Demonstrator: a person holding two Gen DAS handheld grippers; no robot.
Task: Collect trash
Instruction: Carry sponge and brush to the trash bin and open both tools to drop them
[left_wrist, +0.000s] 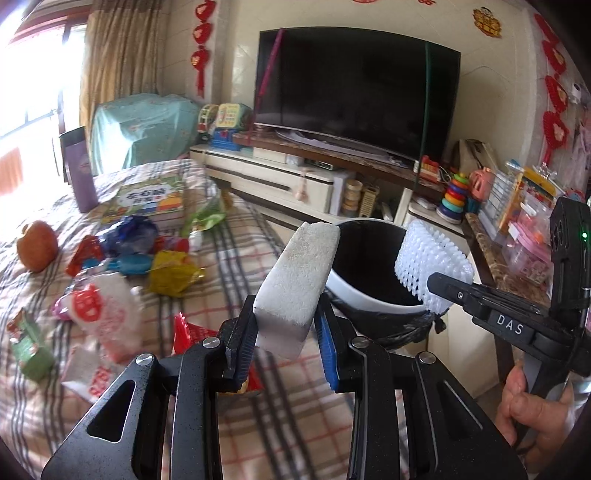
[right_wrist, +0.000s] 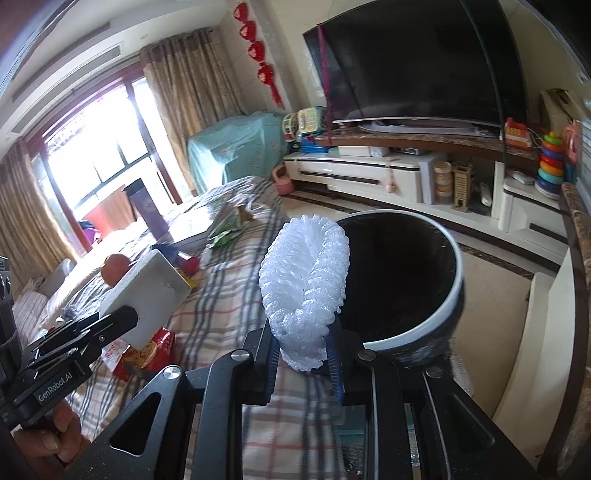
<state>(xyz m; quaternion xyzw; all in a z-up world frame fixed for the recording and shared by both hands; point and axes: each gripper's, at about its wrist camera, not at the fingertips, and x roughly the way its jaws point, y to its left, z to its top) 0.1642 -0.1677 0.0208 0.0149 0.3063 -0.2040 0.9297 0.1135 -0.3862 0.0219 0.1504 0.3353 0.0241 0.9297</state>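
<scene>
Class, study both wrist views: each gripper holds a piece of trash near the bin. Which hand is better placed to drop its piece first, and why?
Probably the right. The right gripper holds the foam net right at the bin rim, overlapping its opening. The left gripper holds the foam block over the plaid cloth, short of the rim.

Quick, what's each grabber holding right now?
Left gripper: shut on the white foam block.
Right gripper: shut on the white foam net.
</scene>
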